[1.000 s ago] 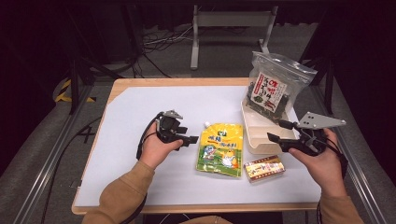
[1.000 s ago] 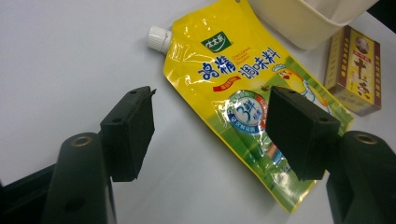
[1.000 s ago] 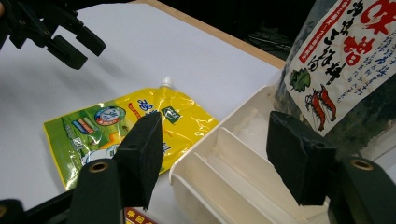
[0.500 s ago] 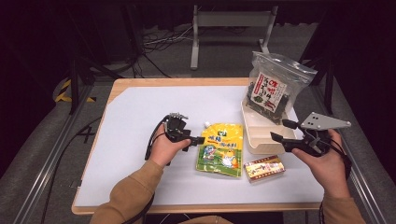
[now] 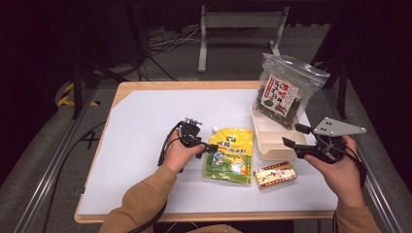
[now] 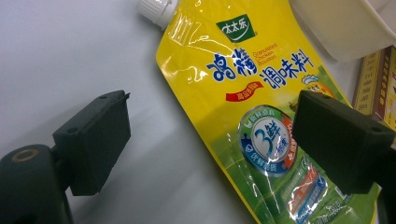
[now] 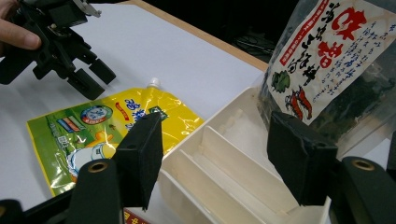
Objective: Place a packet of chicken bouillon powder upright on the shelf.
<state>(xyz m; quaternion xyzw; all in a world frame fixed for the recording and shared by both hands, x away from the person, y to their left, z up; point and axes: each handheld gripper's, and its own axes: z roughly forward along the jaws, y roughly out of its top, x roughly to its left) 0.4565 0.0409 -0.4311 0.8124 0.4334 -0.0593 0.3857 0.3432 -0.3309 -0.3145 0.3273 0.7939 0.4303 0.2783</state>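
Observation:
A yellow spouted pouch (image 5: 229,154) lies flat on the white table (image 5: 145,121). My left gripper (image 5: 206,148) hovers at its left edge. In the left gripper view the pouch (image 6: 243,93) lies under the left gripper (image 6: 215,140). Its jaws have just been opening and stand wide, one over bare table and one over the pouch, with no pad pressing on it. My right gripper (image 5: 291,136) is open beside the cream divided tray (image 5: 272,145). In the right gripper view the right gripper (image 7: 219,158) points at the tray (image 7: 224,177), nothing held.
A clear bag of dark dried food (image 5: 284,92) with a red-and-white label leans at the tray's far end. A small red-and-gold box (image 5: 275,174) lies in front of the tray. The table's wooden edge (image 5: 194,85) runs along the back.
My left hand has moved right and down to the pouch's edge, and its jaws have spread wider. The right hand has stayed where it was.

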